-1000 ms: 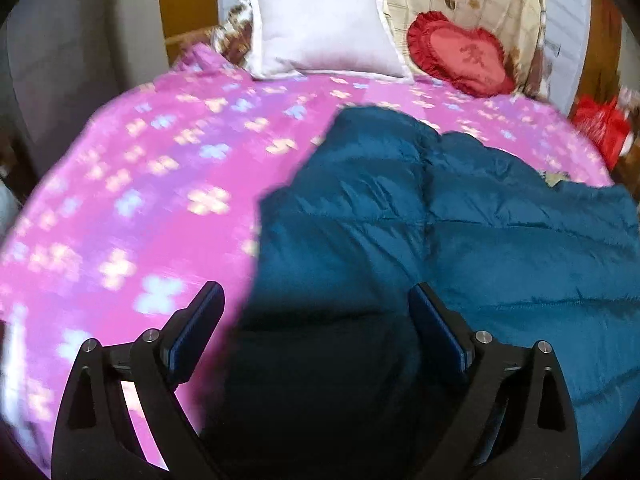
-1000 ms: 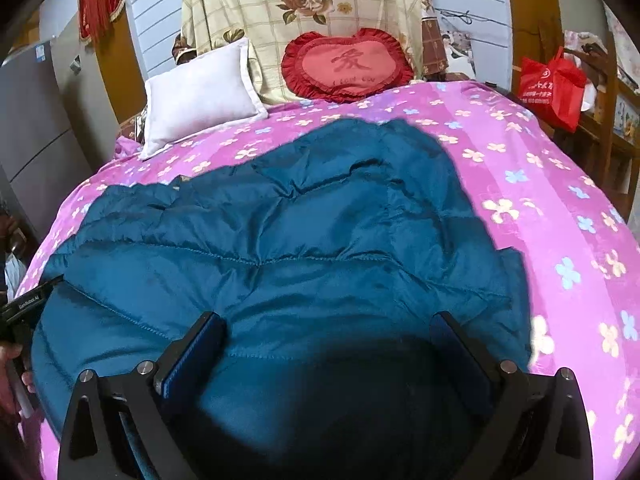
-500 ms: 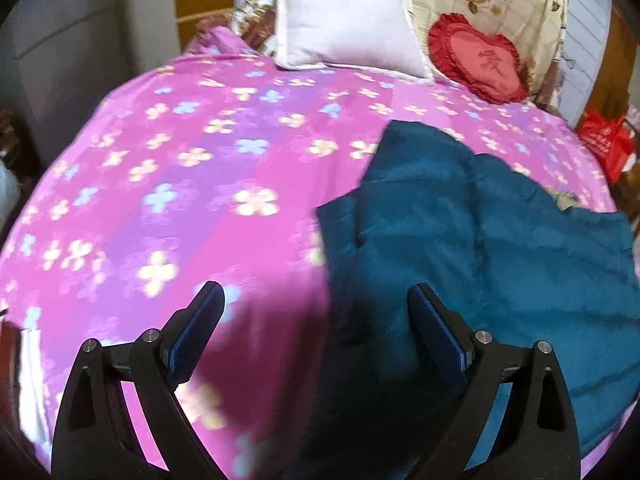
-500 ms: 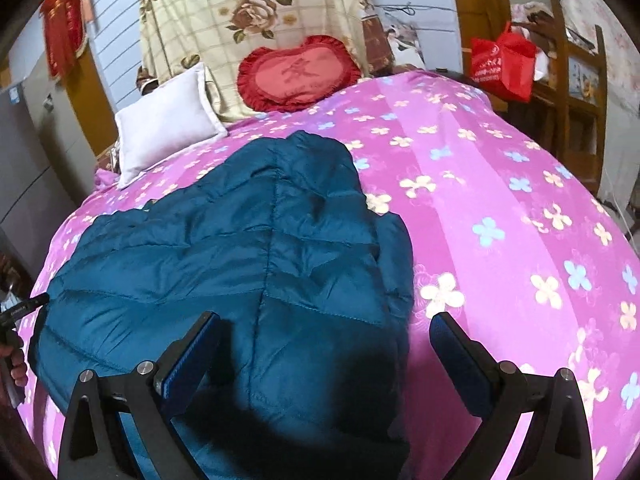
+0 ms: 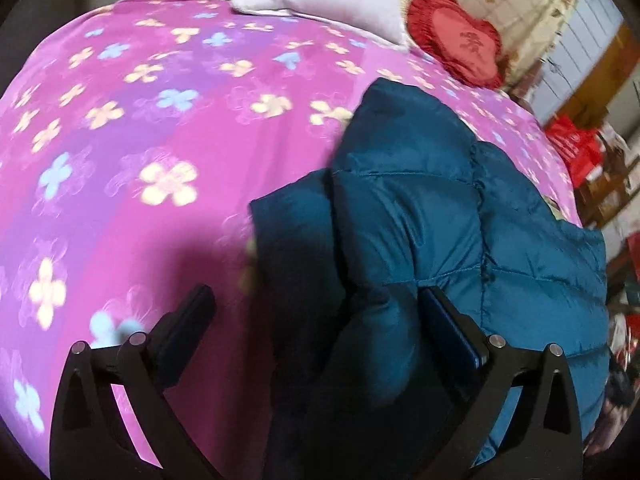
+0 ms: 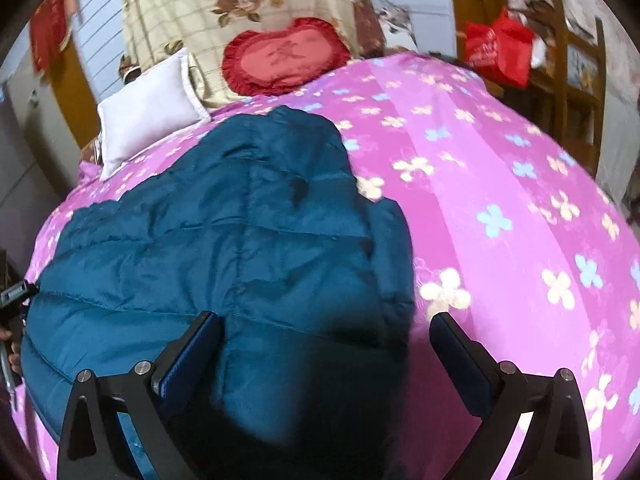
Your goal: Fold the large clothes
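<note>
A teal quilted down jacket (image 5: 420, 208) lies spread on a bed with a pink flowered sheet (image 5: 140, 140). My left gripper (image 5: 316, 312) hangs low over the jacket's left edge, its jaws opening wide. A puffed fold of the edge sits between them against the right finger (image 5: 448, 320), while the left finger is over bare sheet. In the right wrist view the jacket (image 6: 240, 232) fills the left half. My right gripper (image 6: 326, 332) stands open astride the jacket's right edge, one finger over the fabric and the other over the sheet (image 6: 500, 200).
A white pillow (image 6: 148, 116), a red heart cushion (image 6: 284, 56) and a floral blanket (image 6: 240, 0) lie at the bed's head. A red bag (image 6: 500, 46) and wooden shelves (image 6: 576, 80) stand at the far right. A hand (image 6: 12, 344) shows at the left edge.
Both views have swung outward and dropped closer to the bed: the left toward the jacket's left edge, the right toward its right edge. A fold of jacket now bulges between the left jaws.
</note>
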`<state>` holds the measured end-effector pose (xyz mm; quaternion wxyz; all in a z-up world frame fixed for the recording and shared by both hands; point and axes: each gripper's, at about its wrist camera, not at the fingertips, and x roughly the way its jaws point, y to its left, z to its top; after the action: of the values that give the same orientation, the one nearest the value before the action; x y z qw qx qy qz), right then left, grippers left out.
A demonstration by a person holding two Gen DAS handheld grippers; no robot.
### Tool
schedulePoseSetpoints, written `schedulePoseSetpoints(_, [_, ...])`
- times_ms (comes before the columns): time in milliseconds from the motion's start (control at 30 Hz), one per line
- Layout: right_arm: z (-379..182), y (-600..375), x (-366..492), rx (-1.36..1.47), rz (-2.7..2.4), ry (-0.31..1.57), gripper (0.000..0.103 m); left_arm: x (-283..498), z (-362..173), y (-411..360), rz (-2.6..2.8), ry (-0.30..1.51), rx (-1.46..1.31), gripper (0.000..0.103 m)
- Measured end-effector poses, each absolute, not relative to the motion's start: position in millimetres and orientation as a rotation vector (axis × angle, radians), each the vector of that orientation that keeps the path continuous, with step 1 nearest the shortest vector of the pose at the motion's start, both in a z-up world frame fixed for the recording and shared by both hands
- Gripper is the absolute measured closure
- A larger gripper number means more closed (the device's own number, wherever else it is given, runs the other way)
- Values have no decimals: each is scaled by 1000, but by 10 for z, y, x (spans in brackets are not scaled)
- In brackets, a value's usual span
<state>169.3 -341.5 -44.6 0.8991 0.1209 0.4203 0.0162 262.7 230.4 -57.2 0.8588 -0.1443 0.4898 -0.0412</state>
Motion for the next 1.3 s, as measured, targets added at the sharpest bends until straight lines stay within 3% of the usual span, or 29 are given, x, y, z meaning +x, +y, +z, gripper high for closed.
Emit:
schedulePoseSetpoints(133, [-585,-3584,1712,395,97,901,0,2644,-560,2226,-149,985,-273,6])
schedulePoseSetpoints(267, [-634,-3652,1713,456,134,896,0,2578,-522,2204,-209,875,-275,48])
schedulePoseSetpoints(367, [-636,-3639,1712,453,149,885,0,2500,-482,2181,-212,808,-259,63])
schedulePoseSetpoints(533, [-638,-3639,1735,463,197,873,0,2496,-468,2117,-180,795,-211,63])
schedulePoseSetpoints(733, [-664,-3690,1737,486,316,875,0,2558,-551,2160,-143,851,-231,39])
schedulePoseSetpoints(800, [-675,-3721,1747,506,340,869,0,2587,-590,2198,-127,884,-255,24])
schedulePoseSetpoints(900, [-683,-3731,1813,509,377,874,0,2589,-612,2224,-129,899,-284,21])
schedulePoseSetpoints(1033, [-682,-3714,1944,521,423,886,0,2574,-613,2156,-119,903,-245,21])
schedulePoseSetpoints(1100, [-685,-3690,2011,523,449,893,0,2558,-606,2131,-158,892,-245,39])
schedulePoseSetpoints(1133, [-682,-3672,2016,514,452,895,0,2545,-596,2109,-159,883,-233,41])
schedulePoseSetpoints(1200, [-678,-3627,2027,488,450,900,6,2506,-569,2050,-160,858,-197,55])
schedulePoseSetpoints(1300, [-669,-3619,2010,474,437,897,16,2477,-551,1968,-146,841,-145,59])
